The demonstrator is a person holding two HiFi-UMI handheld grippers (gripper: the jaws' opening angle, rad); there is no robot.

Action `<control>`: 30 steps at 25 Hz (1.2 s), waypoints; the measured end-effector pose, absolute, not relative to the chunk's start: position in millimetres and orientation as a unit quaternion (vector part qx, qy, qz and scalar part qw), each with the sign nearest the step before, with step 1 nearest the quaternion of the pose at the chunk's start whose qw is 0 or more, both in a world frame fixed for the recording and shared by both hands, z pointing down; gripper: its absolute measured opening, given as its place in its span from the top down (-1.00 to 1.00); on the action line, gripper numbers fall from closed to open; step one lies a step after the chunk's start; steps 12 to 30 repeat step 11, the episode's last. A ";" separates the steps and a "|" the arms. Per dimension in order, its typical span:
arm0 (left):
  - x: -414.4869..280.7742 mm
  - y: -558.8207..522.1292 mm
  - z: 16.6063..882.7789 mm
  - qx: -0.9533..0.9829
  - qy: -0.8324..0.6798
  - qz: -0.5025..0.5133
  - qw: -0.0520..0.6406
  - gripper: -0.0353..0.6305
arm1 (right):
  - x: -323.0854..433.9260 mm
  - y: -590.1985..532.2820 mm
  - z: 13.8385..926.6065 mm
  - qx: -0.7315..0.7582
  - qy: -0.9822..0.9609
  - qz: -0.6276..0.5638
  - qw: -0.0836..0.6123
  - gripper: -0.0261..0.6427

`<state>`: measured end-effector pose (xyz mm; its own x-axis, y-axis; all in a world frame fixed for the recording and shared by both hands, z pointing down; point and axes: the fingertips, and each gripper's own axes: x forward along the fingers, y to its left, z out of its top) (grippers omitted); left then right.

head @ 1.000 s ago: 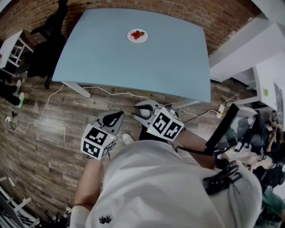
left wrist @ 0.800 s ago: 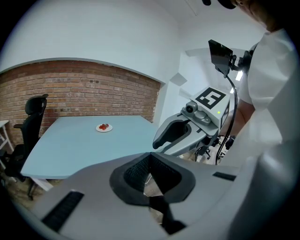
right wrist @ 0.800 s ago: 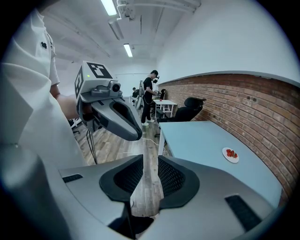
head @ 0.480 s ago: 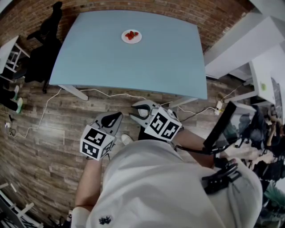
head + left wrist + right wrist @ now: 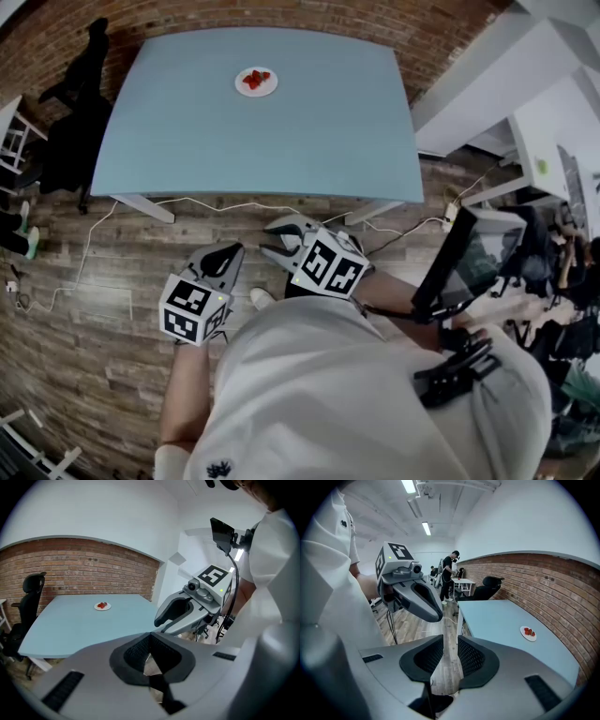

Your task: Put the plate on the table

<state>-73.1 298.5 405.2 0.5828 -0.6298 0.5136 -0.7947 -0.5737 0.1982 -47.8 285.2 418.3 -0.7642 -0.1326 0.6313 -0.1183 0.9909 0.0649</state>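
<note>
A small white plate point(image 5: 256, 81) with red strawberries on it rests on the far part of the light blue table point(image 5: 281, 150). It also shows in the left gripper view as a tiny plate point(image 5: 102, 605) and in the right gripper view as a plate point(image 5: 528, 633) near the brick wall. Both grippers hang close to my body over the wooden floor, well short of the table's near edge. My left gripper point(image 5: 231, 250) is shut and empty, its tips point(image 5: 150, 638) meeting. My right gripper point(image 5: 270, 240) stands slightly open, a narrow gap point(image 5: 450, 644) between its pads with nothing in it.
A black office chair point(image 5: 73, 112) stands at the table's left end. White cables point(image 5: 103, 220) trail on the floor under the near edge. White desks point(image 5: 525, 103) fill the right side. A person point(image 5: 450, 573) stands far down the room.
The head view has swung, so the table and plate now sit further left in it. Both grippers keep their places near my body, jaws unchanged.
</note>
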 end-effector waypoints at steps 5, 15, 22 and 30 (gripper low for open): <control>-74.1 292.9 407.3 0.866 -0.409 0.197 0.212 0.89 | -48.0 280.1 420.1 0.069 -0.937 -0.008 0.342 0.61; -75.7 281.6 409.3 0.864 -0.409 0.200 0.215 0.89 | -51.4 268.1 418.3 0.066 -0.938 -0.010 0.340 0.61; -75.7 281.6 409.3 0.864 -0.409 0.200 0.215 0.89 | -51.4 268.1 418.3 0.066 -0.938 -0.010 0.340 0.61; -75.7 281.6 409.3 0.864 -0.409 0.200 0.215 0.89 | -51.4 268.1 418.3 0.066 -0.938 -0.010 0.340 0.61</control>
